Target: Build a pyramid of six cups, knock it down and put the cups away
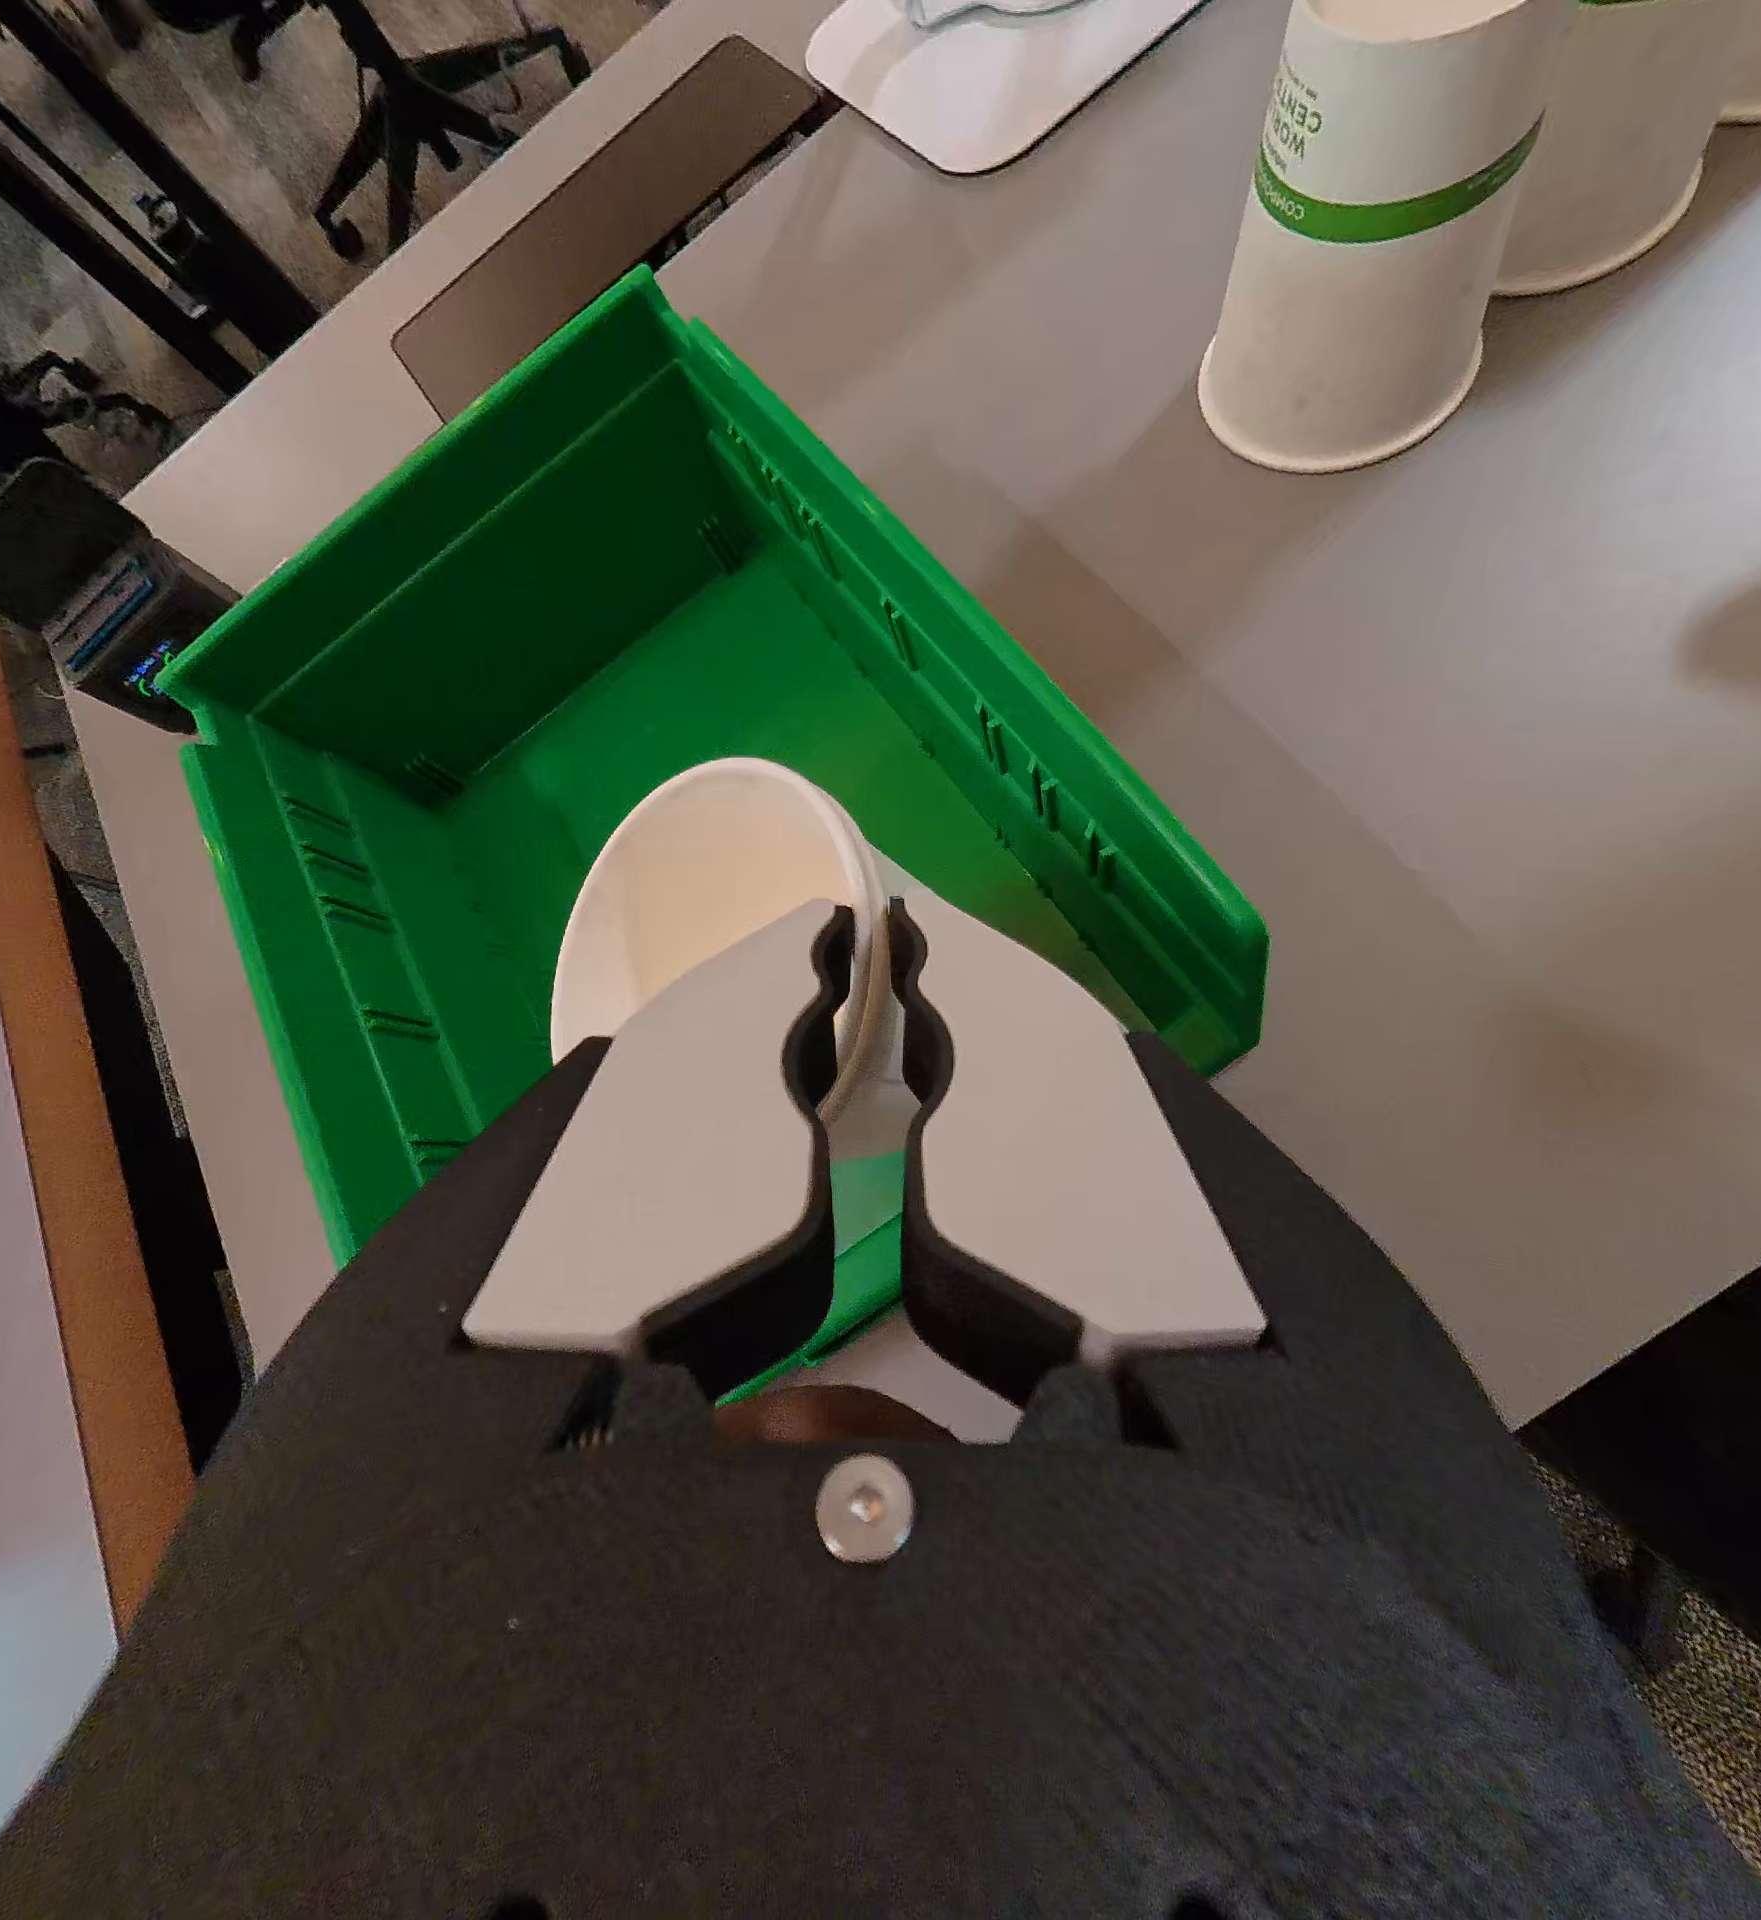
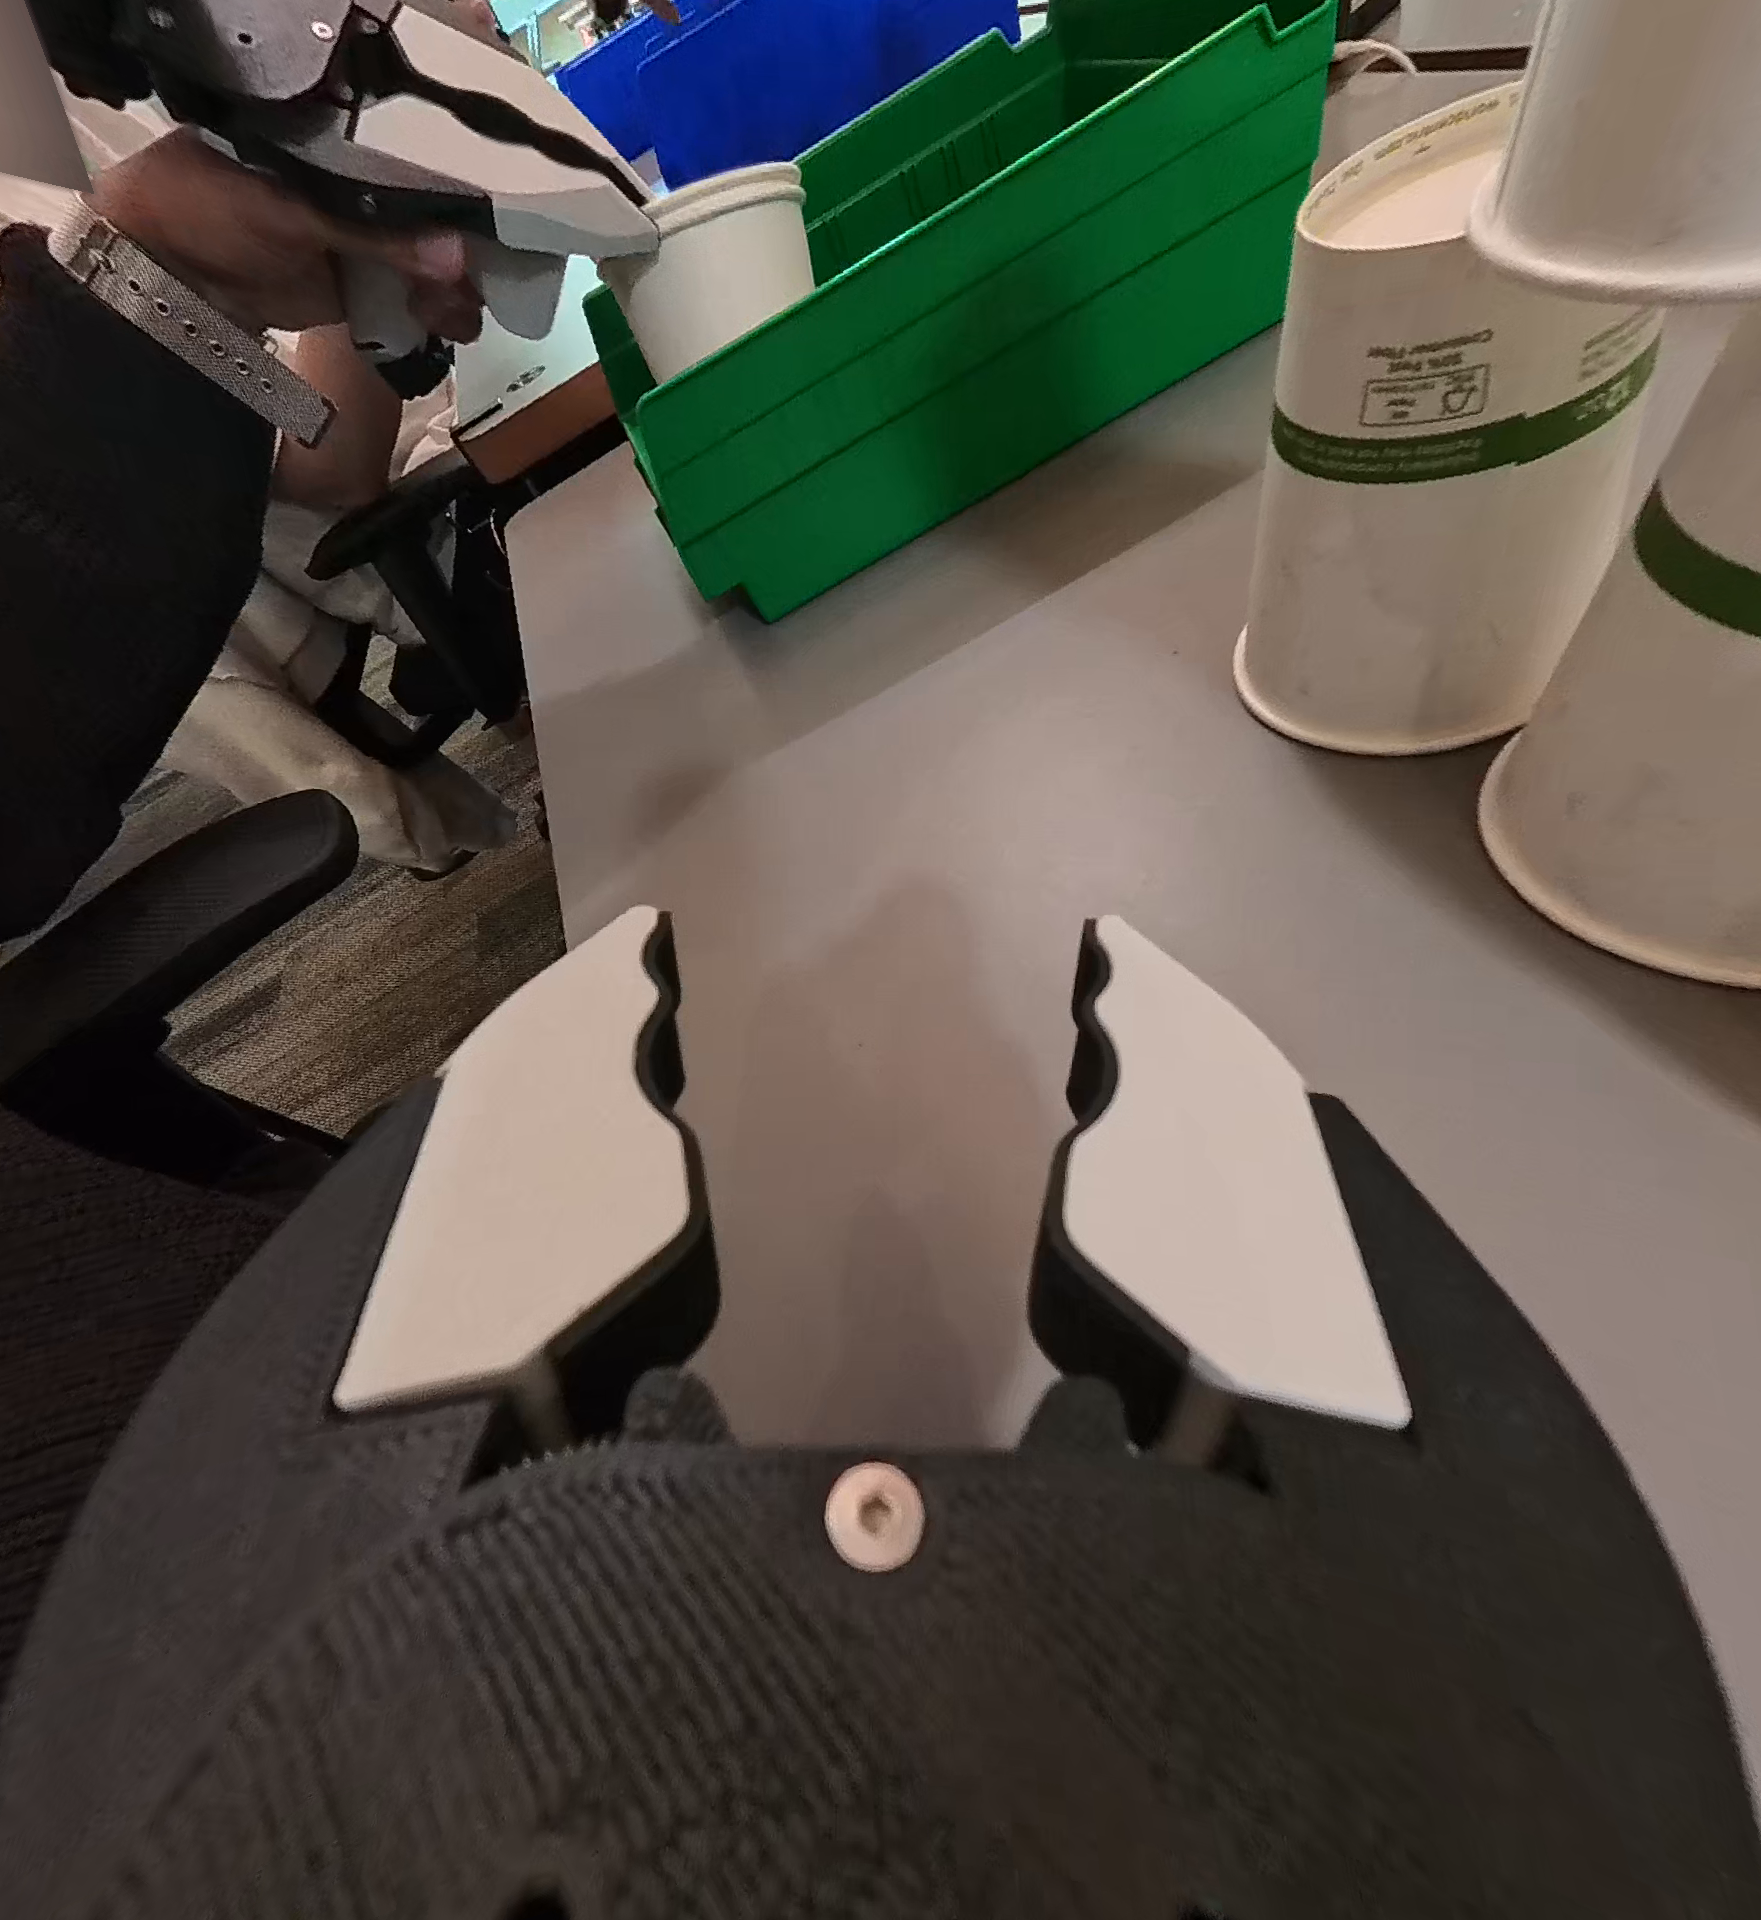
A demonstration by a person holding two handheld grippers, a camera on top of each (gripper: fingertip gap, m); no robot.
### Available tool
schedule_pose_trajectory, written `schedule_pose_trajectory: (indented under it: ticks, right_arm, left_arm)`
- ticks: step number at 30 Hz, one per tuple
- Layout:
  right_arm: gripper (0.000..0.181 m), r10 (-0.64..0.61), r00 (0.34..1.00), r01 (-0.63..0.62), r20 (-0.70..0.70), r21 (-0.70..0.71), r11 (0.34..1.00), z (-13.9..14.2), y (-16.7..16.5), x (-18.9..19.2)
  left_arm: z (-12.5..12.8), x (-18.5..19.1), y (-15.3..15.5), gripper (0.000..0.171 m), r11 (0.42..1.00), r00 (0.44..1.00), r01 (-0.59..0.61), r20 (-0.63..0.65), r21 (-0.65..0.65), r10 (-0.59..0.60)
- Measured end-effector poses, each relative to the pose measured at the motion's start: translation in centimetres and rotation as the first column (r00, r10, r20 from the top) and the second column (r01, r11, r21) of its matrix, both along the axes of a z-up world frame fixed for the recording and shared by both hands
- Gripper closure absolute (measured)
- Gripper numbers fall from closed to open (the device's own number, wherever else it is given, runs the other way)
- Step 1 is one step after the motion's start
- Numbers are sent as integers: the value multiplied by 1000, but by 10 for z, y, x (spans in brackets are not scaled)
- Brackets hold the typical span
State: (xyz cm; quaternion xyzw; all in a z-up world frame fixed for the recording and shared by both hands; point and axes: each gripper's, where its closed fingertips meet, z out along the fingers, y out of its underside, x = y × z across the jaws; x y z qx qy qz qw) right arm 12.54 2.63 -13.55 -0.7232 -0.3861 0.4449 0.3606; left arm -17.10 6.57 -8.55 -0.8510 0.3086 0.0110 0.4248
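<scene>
The white paper cup (image 1: 710,914) stands upright inside the green plastic bin (image 1: 543,582) on the grey table (image 1: 1375,831), its rim pinched by my left gripper (image 1: 868,914), while my right gripper (image 2: 876,935) hangs spread over bare tabletop near upturned white green-banded paper cups (image 2: 1427,499).

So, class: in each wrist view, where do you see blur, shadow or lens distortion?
Left wrist view: sharp green bin, motion-smeared left gripper base, soft shadow on the table. Right wrist view: blurred hand, wide-angle leaning inverted cups.

Black ribbed gripper bodies, pale grey fingers (image 2: 533,1153), silver screw (image 1: 863,1507); seemingly a dark sleeve (image 2: 76,582).
</scene>
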Motion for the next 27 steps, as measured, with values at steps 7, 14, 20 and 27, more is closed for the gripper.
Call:
schedule_pose_trajectory:
  ticks: [7,14,20,27]
  right_arm:
    - [107,6,1000,-6,0,2,1000,1,-3,0]
    - [108,38,999,-37,13,-17,999,-2,-8,-2]
    - [110,66,997,-65,38,-21,998,-7,-13,-3]
    - [110,87,993,-87,74,0,996,-11,-18,-4]
  left_arm:
    - [-14,11,-9,155,994,999,45,0,-96,-46]
    - [-14,11,-16,153,992,997,59,-41,-112,-64]
    - [-11,13,-20,148,990,991,100,-82,-97,-109]
    - [-10,15,-22,164,991,984,109,-135,-75,-118]
